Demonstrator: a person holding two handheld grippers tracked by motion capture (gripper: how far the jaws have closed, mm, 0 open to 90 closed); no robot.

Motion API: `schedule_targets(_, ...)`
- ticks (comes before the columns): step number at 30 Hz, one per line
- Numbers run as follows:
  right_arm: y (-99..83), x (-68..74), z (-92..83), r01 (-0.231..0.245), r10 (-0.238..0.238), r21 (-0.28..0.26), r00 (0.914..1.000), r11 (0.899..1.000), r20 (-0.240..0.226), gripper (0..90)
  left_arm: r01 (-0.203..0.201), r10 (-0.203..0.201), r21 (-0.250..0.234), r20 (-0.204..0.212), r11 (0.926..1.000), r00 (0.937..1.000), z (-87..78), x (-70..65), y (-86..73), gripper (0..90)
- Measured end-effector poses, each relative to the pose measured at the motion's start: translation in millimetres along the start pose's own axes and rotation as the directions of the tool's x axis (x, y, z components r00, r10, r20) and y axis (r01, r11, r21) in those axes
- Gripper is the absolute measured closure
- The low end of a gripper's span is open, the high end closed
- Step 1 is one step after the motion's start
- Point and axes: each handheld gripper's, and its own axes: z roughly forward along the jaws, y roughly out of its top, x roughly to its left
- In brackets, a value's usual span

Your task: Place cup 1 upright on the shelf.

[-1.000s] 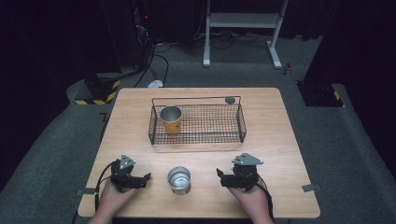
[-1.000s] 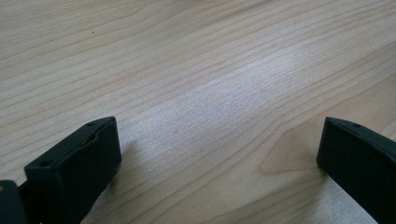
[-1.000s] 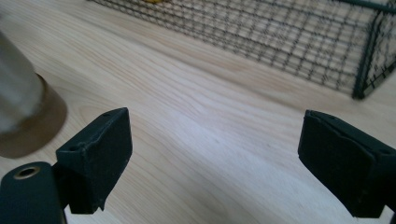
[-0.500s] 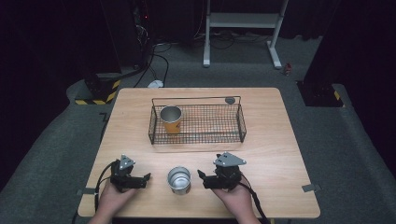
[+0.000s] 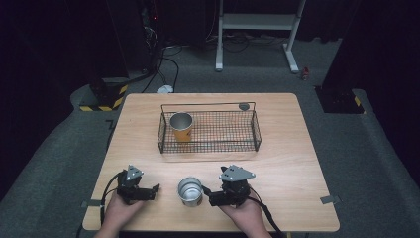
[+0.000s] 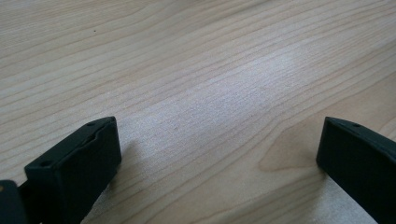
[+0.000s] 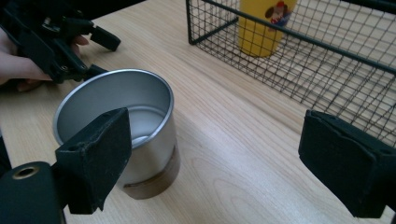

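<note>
Steel cup (image 5: 190,191) upright just left of open right tongs (image 5: 207,194), left tongs (image 5: 154,191) open beyond it

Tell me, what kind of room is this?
Probably a lab or recording workspace, not a home: a bare wooden table on grey carpet, dark equipment with cables behind, and a hazard-striped block on the floor.

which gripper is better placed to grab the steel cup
Right. The right gripper is open, pointed at the steel cup, one jaw at its rim. The left gripper faces bare table.
</note>
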Motion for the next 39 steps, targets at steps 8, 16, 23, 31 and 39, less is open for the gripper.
schedule_targets(8,6.3,8.0,-5.7,0.007,-0.008,-0.034,0.9989,0.999,-0.046,9.2,0.001,-0.001,-0.002,0.001,1.0000,1.0000,-0.1,0.0,-0.3,0.2)
schedule_targets(16,8.9,21.9,-0.4,0.030,-0.036,-0.060,0.9925,0.998,-0.116,9.0,-0.003,0.003,-0.001,0.003,1.0000,1.0000,-0.3,0.4,-0.4,0.3)
schedule_targets(23,5.1,31.4,10.8,0.059,-0.064,-0.043,0.9890,0.997,-0.133,8.7,0.000,0.000,0.000,0.004,1.0000,1.0000,-0.5,0.2,-0.5,0.4)
schedule_targets(31,-1.6,34.6,25.0,0.077,-0.080,-0.024,0.9870,0.997,-0.139,8.6,-0.002,0.002,0.000,0.006,1.0000,1.0000,-0.6,0.4,-0.6,0.4)
schedule_targets(39,-4.5,41.0,34.5,0.082,-0.082,-0.003,0.9854,0.997,-0.149,8.7,0.001,-0.001,-0.002,0.003,1.0000,1.0000,-0.6,0.2,-0.9,0.4)
